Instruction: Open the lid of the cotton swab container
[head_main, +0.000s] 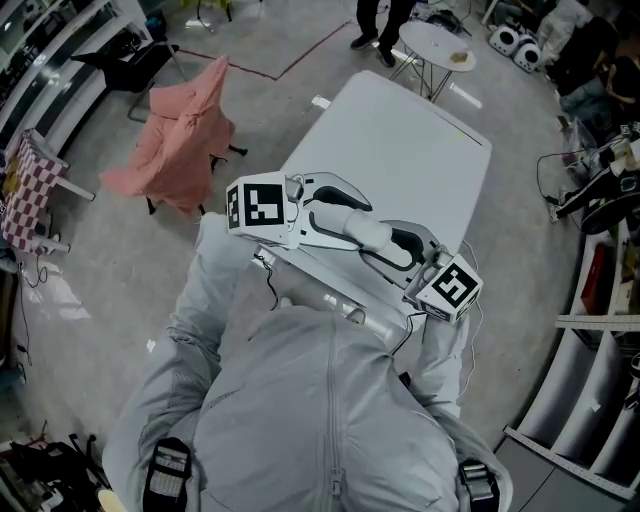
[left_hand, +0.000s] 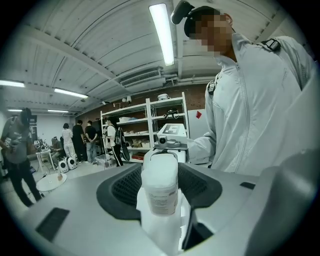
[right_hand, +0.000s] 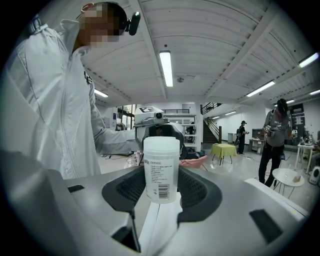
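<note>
The cotton swab container (right_hand: 161, 172) is grasped upright between the jaws of the right gripper (right_hand: 161, 192), which are clamped on its body. From the opposite side, the jaws of the left gripper (left_hand: 160, 192) are spread wide round it and appear released. The lid (right_hand: 161, 144) is seen above the right jaws, not yet opened. Taking hold of the lid is judged to be the step in hand. For this, the left jaws must be closed on the lid alone before it is worked free.

Your white table (head_main: 405, 150) stands on the grey floor (head_main: 270, 110), its long side running away from you. On that floor, a chair under a pink cloth (head_main: 185, 135) sits to its left, and a small round table (head_main: 437, 45) stands beyond.
</note>
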